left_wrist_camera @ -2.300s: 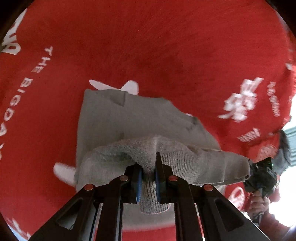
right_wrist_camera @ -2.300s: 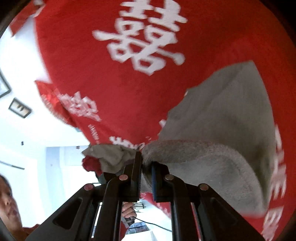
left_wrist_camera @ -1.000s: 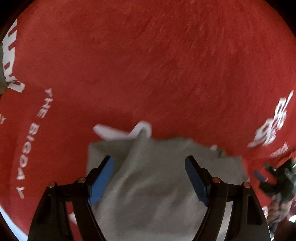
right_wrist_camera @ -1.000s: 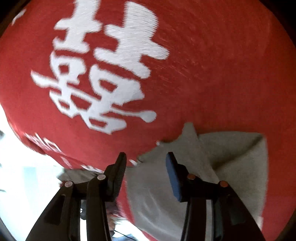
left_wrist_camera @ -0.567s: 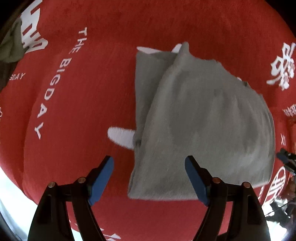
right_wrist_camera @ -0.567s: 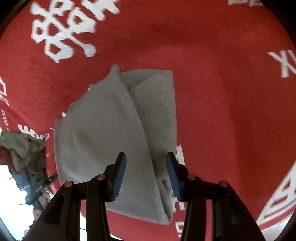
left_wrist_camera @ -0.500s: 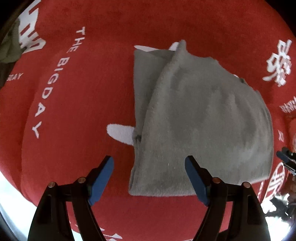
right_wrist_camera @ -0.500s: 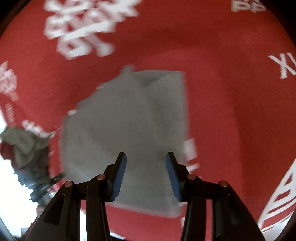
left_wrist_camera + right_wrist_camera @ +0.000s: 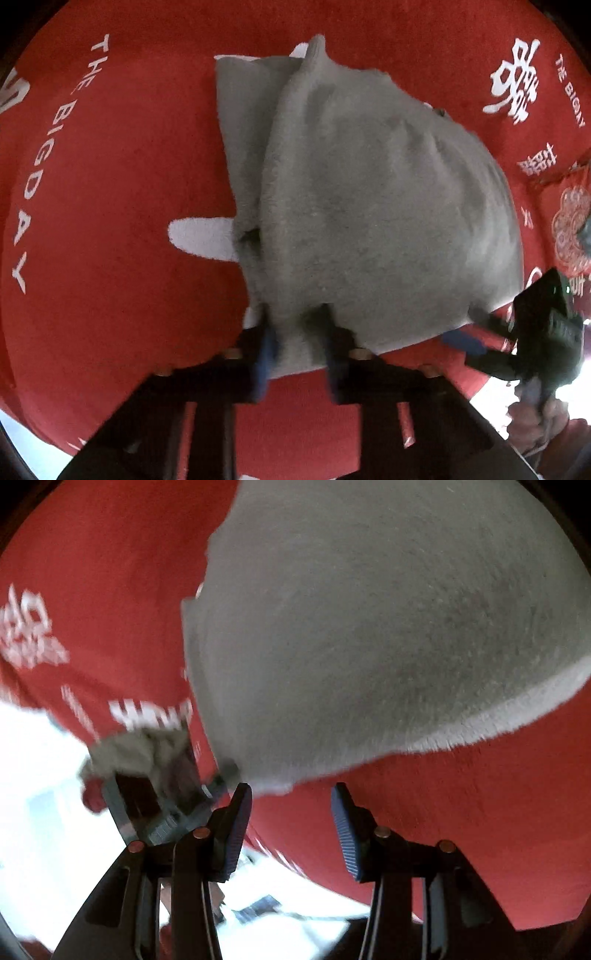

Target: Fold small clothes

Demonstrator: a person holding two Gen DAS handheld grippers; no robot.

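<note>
We are working over a red blanket [image 9: 122, 177] filling the frame, the grey garment [image 9: 369, 206] lying half-folded at centre. Our left gripper [image 9: 297, 347], bottom centre, is closing on its near hem for the next fold; our right gripper [image 9: 291, 827] is hanging open, empty, just below the garment's corner.
</note>
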